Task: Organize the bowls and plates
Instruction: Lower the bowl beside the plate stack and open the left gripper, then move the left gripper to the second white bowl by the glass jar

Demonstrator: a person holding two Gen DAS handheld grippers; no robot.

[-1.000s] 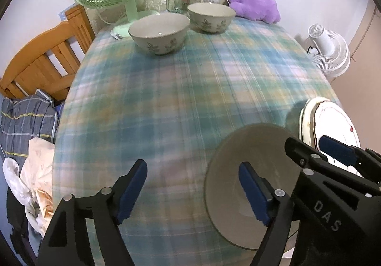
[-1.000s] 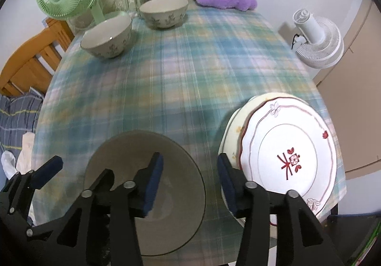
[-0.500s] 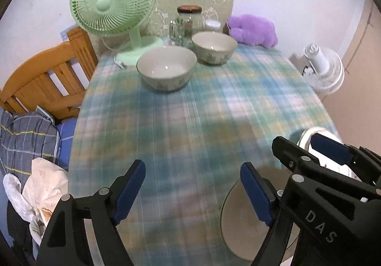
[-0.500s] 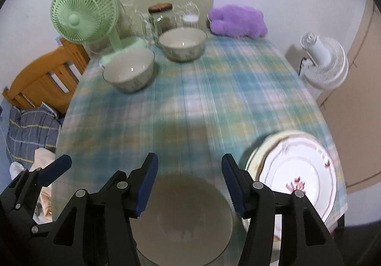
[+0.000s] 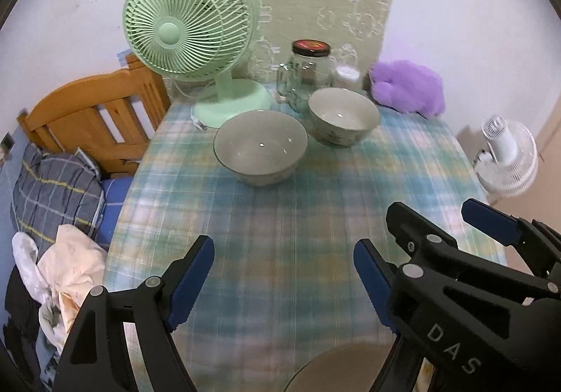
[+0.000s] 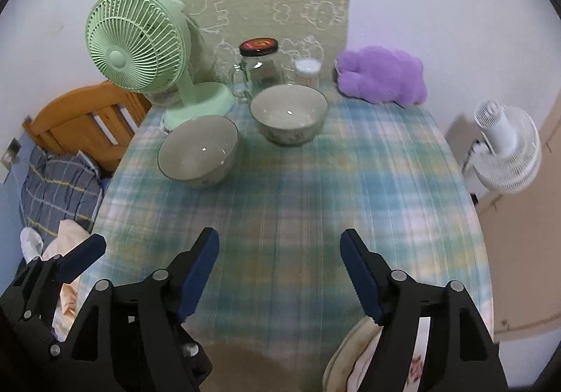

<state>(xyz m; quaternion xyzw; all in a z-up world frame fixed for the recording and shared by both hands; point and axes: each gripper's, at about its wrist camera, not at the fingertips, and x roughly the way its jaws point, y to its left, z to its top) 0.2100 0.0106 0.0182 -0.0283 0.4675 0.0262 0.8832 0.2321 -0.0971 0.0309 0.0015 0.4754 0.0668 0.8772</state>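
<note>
Two grey-green bowls stand at the far side of the plaid table: the nearer bowl (image 5: 260,150) (image 6: 198,156) and the farther bowl (image 5: 343,120) (image 6: 288,113). A third bowl (image 5: 336,369) (image 6: 238,367) sits at the near edge, just below both grippers. Stacked plates (image 6: 354,353) lie at the near right, partly hidden by a finger. My left gripper (image 5: 284,281) is open and empty above the table. My right gripper (image 6: 278,274) is open and empty beside it.
A green desk fan (image 5: 189,41), a glass jar (image 5: 310,71) and a purple plush (image 5: 406,87) stand at the table's back. A wooden bed frame (image 5: 94,115) with bedding is at the left. A white fan (image 5: 508,157) stands on the floor at the right.
Both grippers have pulled back and tilted up from the near bowl. That bowl and the plates have slid to the bottom of view. The right gripper's jaws stand wider apart.
</note>
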